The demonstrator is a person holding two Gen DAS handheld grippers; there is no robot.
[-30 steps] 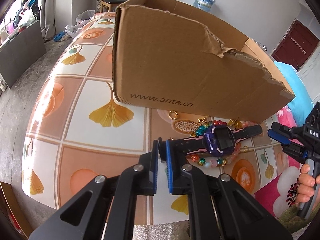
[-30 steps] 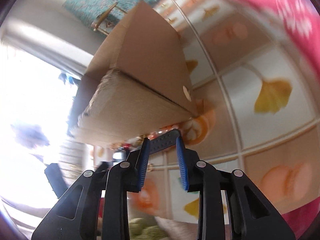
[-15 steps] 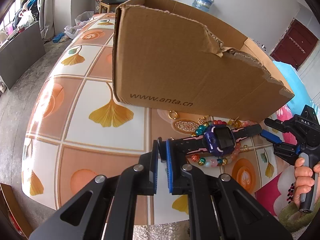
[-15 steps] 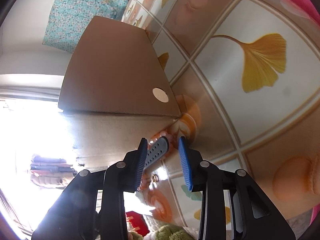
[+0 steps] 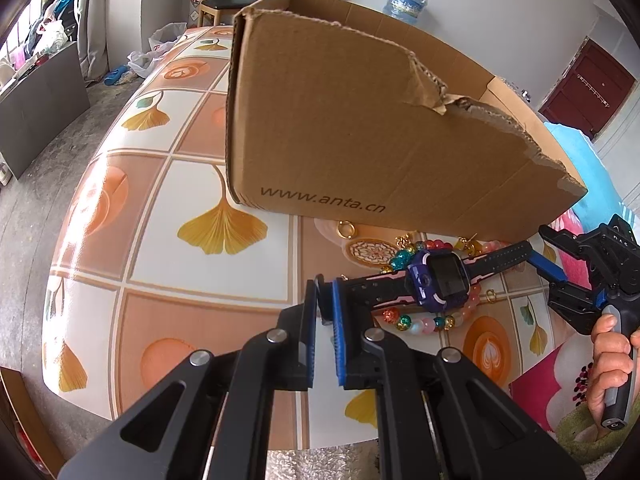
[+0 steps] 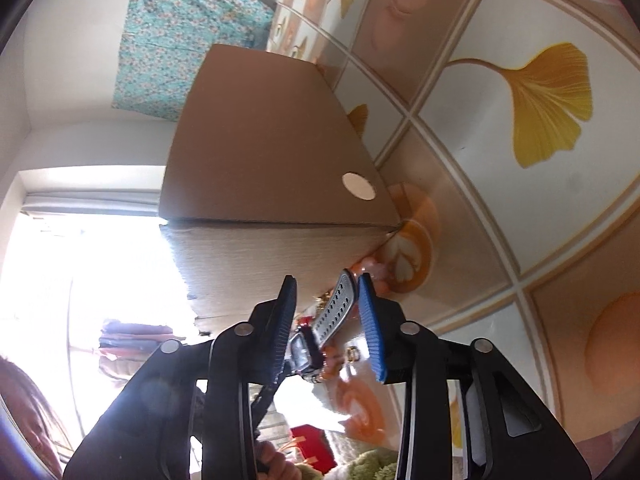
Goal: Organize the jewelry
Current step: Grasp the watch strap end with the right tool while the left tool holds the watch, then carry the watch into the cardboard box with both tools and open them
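A purple smartwatch (image 5: 442,276) with a black strap hangs just above a bead bracelet (image 5: 424,322) on the tiled table (image 5: 192,168). My left gripper (image 5: 325,308) is shut on the strap's near end. The far strap end (image 6: 338,308) lies between the jaws of my right gripper (image 6: 327,284), which are closing. It leans against the right blue pad (image 6: 370,320), and the left pad stands clear of it. The left wrist view shows the right gripper (image 5: 536,245) at the far right, held by a hand (image 5: 608,356).
A torn cardboard box (image 5: 360,128) stands right behind the jewelry, its open top facing up; the right wrist view shows the box (image 6: 264,140) close ahead. A gold ring (image 5: 345,230) and more beads lie at its foot. Pink flowered cloth (image 5: 560,392) covers the table's right end.
The right gripper has moved in from the right and rolled; the watch's far strap end now lies between its jaws. The left gripper and watch have stayed put.
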